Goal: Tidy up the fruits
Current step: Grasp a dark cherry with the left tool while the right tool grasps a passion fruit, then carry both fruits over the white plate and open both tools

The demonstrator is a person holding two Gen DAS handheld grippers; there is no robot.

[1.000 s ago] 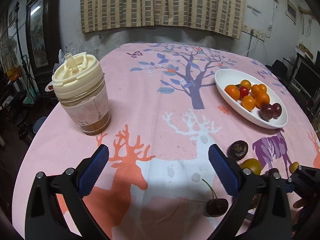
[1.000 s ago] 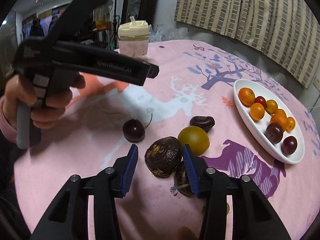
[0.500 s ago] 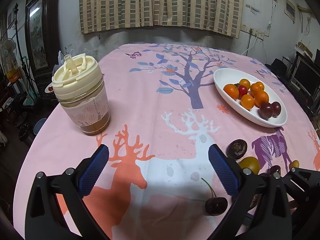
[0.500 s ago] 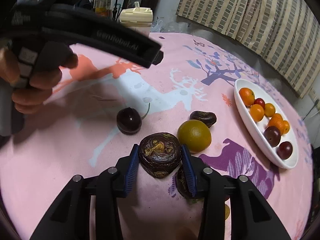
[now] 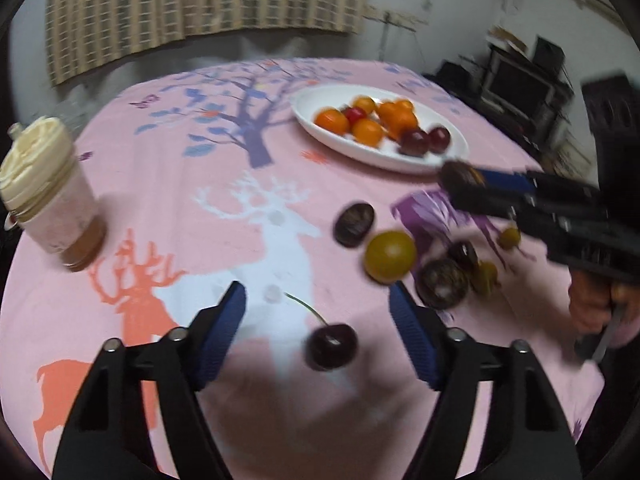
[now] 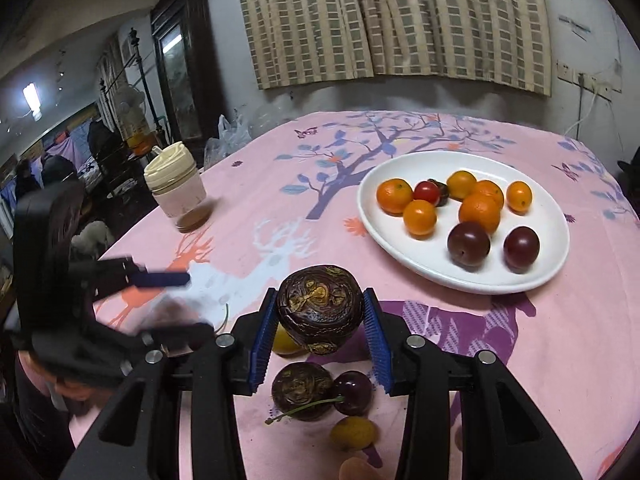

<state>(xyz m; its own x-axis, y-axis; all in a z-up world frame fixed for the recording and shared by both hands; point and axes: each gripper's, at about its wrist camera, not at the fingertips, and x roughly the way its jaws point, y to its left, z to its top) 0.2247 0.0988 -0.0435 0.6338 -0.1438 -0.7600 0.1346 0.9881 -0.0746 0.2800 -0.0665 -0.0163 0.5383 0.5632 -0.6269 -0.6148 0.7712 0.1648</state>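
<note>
Right gripper (image 6: pixel 319 322) has a wrinkled passion fruit (image 6: pixel 319 309) pinched between its blue pads, held up off the pink tablecloth (image 6: pixel 256 208), just short of the white plate's (image 6: pixel 552 220) near rim. On that plate sit oranges, a cherry tomato and two dark plums. Left gripper (image 5: pixel 318 334) hangs with fingers spread wide and holding nothing, a stemmed cherry (image 5: pixel 331 346) on the cloth between them, well short of the plate. The lidded cup (image 5: pixel 48 196) stands far left of the plate.
</note>
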